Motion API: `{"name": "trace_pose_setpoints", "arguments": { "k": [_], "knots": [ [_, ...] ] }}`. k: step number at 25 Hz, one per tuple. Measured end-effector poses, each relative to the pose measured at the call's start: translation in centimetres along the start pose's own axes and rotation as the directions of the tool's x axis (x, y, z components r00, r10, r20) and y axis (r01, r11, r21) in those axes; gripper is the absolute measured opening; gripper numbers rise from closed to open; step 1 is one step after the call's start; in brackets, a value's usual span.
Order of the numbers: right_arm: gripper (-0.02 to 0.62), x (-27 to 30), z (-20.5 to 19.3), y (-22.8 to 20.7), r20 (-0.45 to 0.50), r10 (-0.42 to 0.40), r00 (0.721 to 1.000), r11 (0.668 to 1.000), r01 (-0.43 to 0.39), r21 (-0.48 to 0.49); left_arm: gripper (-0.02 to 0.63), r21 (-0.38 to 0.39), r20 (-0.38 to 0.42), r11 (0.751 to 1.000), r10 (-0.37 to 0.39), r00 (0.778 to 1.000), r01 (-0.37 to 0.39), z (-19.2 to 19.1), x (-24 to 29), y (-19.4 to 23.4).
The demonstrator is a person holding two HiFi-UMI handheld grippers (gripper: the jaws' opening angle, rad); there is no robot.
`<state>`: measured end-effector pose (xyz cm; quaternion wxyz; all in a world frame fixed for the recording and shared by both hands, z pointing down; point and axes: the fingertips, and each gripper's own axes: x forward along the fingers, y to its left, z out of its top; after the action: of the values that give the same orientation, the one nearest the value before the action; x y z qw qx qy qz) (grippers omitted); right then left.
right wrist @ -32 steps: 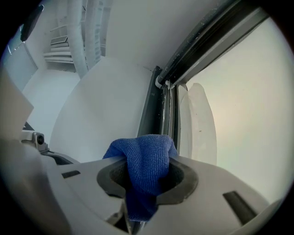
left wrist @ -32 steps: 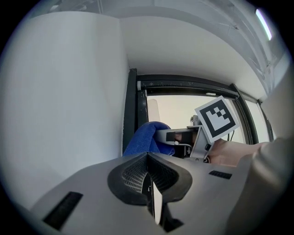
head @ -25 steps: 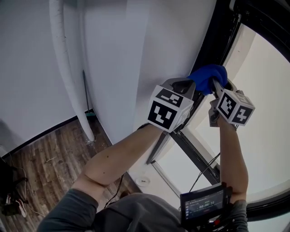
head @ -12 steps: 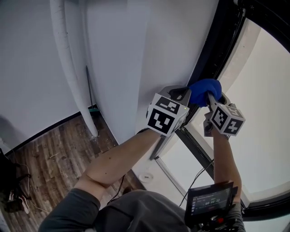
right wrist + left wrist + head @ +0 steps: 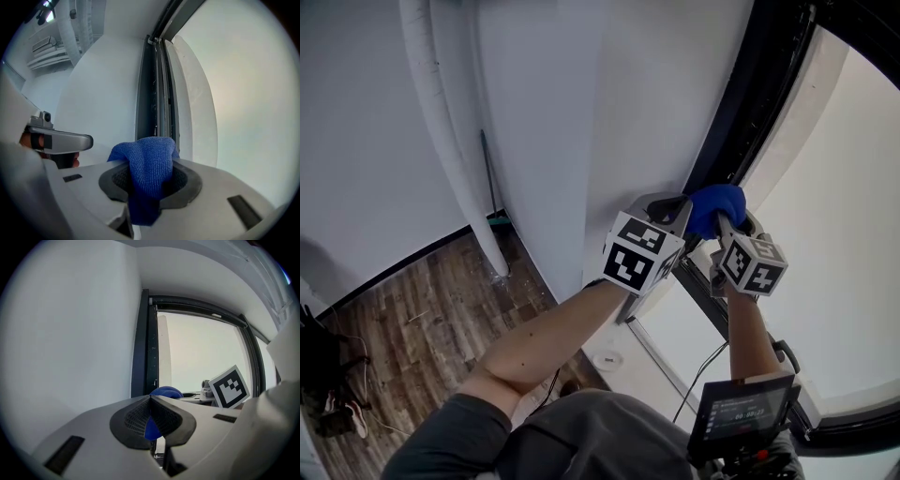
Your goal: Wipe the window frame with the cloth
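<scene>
Sliding down the window frame (image 5: 748, 122) since a second ago, the left gripper (image 5: 673, 208) and right gripper (image 5: 727, 230) are now sitting lower in the head view, and the blue cloth (image 5: 715, 208) is travelling with them. The left gripper is riding along with its jaws pressed together. A sliver of blue is showing under the tips in its own view, probably the cloth behind them, though that's hard to call. Just beside it, the cloth is bunching against the dark frame where it meets the white wall (image 5: 619, 103). The right gripper is pinching the cloth firmly, with a fold bulging above the pads.

To wipe well, I'd say it should be keeping that fold flat on the rail, pressing steadily and following the frame's line, with no hard jaw tip scraping.

Around them, the wood floor (image 5: 422, 309) and white pipe (image 5: 441, 122) are lying well off to the left. A cable (image 5: 701, 373) is dangling below the arms. The left gripper is crowding the cloth and could be getting in its way.
</scene>
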<state>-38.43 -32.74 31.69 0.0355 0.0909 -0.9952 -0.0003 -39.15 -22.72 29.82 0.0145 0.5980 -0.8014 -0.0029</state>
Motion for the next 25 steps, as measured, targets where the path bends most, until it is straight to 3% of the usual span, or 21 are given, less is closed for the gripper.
{"name": "trace_pose_setpoints", "arguments": {
  "k": [25],
  "knots": [
    [0.127, 0.5, -15.9, 0.0, -0.212, -0.062, 0.975, 0.996, 0.073, 0.045, 0.009, -0.064, -0.184, 0.997, -0.049, 0.982, 0.038, -14.1, 0.6, -0.2]
  ]
}}
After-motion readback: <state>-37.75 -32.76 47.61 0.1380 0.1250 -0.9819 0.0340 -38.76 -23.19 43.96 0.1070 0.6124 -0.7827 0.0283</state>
